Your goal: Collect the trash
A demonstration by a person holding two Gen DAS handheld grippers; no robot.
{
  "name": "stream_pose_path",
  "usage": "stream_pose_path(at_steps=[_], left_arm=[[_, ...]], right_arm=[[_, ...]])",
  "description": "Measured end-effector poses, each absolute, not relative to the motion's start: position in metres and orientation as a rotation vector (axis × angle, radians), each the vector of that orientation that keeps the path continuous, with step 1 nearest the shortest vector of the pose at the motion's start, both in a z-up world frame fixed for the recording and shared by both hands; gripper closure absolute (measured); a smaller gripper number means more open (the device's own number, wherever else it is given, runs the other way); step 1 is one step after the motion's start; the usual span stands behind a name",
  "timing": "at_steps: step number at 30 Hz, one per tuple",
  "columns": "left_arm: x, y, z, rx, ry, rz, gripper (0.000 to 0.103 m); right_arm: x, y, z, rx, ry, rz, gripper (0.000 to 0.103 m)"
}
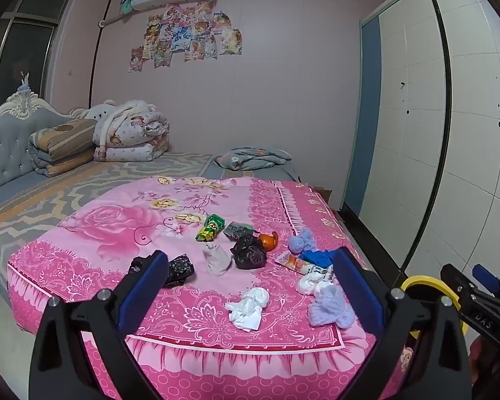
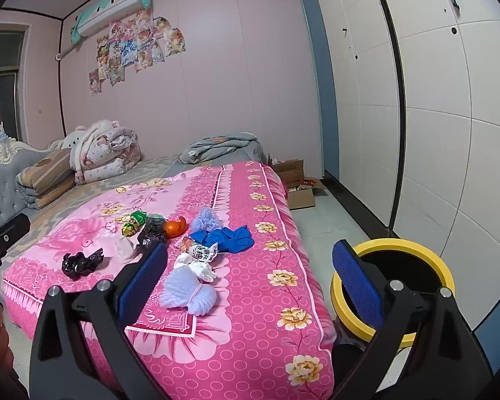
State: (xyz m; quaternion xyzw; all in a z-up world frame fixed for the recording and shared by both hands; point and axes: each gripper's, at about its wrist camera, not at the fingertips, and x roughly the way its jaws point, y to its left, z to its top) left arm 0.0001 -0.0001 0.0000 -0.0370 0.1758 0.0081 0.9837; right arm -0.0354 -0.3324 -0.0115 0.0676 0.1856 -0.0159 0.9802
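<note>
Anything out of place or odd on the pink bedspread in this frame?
Yes. Litter is strewn across the pink bedspread: crumpled white tissue, black plastic bag, green snack wrapper, blue glove. The yellow-rimmed bin stands on the floor beside the bed. Both grippers are open, holding nothing.

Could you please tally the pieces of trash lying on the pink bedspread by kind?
Black plastic bags: 2
White crumpled tissues: 3
Lilac yarn puffs: 2
Printed wrappers: 3
Blue glove: 1
Orange peel: 1
Total: 12
</note>
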Motion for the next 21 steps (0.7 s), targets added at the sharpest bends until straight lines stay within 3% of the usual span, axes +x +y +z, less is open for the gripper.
stream_pose_path(at_steps=[21], left_arm=[[-0.0011,-0.0035,0.0057,-0.076,0.345,0.017,0.008]], right_arm=[[-0.0347,-0.3317,-0.0107,0.141,0.371,-0.028,0.008]])
